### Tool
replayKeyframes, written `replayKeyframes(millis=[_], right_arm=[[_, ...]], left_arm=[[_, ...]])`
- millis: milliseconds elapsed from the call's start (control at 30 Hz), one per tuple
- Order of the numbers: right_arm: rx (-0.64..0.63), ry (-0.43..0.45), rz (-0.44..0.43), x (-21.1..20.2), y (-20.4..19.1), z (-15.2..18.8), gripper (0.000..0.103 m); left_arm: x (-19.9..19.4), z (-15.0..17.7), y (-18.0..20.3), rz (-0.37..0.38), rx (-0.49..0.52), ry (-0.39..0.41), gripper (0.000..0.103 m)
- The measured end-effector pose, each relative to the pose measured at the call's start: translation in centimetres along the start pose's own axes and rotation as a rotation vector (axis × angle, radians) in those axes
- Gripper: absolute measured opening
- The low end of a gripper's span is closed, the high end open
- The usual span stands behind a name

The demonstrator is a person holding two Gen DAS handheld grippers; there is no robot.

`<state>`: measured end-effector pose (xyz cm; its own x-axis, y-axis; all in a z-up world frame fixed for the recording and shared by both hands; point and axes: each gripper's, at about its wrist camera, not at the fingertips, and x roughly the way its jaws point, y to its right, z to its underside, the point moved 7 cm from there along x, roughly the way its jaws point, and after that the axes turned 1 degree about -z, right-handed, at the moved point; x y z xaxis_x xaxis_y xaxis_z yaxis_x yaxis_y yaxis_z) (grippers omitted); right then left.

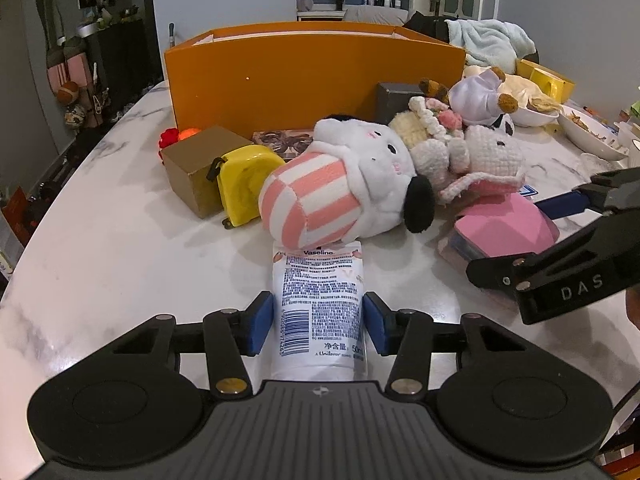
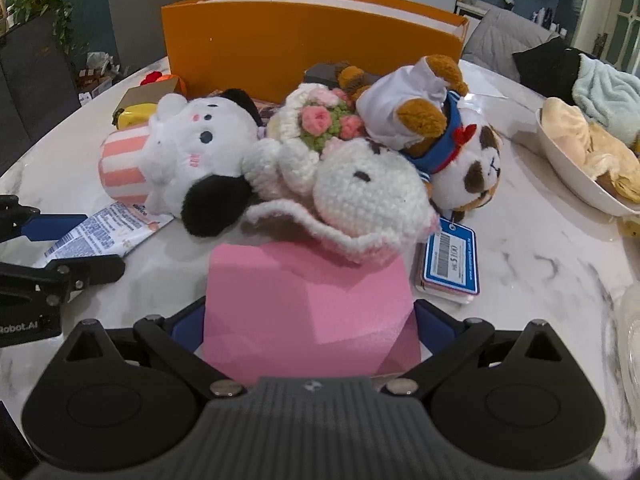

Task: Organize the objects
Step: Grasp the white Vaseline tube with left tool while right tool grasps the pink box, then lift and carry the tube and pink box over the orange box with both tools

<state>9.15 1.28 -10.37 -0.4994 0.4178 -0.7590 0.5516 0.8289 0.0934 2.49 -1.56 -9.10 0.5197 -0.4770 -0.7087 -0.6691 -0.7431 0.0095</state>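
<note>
My left gripper [image 1: 318, 326] is shut on a white Vaseline tube [image 1: 320, 308] that lies on the marble table; its far end touches a pink-striped plush dog [image 1: 344, 188]. My right gripper [image 2: 308, 320] is shut on a pink faceted box [image 2: 308, 304], whose far edge sits under a crocheted white plush [image 2: 360, 196]. The pink box [image 1: 504, 232] and right gripper [image 1: 552, 264] also show at the right of the left wrist view. The tube [image 2: 108, 232] and left gripper [image 2: 48, 248] show at the left of the right wrist view.
A large orange box [image 1: 312, 76] stands open at the back. A cardboard cube [image 1: 196, 168], a yellow tape-like case [image 1: 244, 184], a sailor cat plush [image 2: 448, 132], a blue price tag [image 2: 452, 260] and white bowls [image 2: 576, 176] crowd the table.
</note>
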Motion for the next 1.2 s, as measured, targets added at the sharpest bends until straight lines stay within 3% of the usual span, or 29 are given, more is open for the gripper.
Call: replayKeyframes(millis=[267, 767, 1200], right_arm=[[0.061, 0.028, 0.007, -1.7, 0.1, 0.9, 0.101], [0.214, 0.088, -0.098, -5.7, -0.3, 2.3, 0.101], [0.175, 0.170, -0.118, -8.7, -1.6, -0.5, 0.101]], left_arm=[[-0.4, 0.0, -0.2, 0.035, -0.006, -0.012, 0.056], [-3.0, -0.2, -0.8, 0.114, -0.023, -0.003, 0.056], [-5.7, -2.4, -2.0, 0.134, -0.029, 0.064, 0.056]])
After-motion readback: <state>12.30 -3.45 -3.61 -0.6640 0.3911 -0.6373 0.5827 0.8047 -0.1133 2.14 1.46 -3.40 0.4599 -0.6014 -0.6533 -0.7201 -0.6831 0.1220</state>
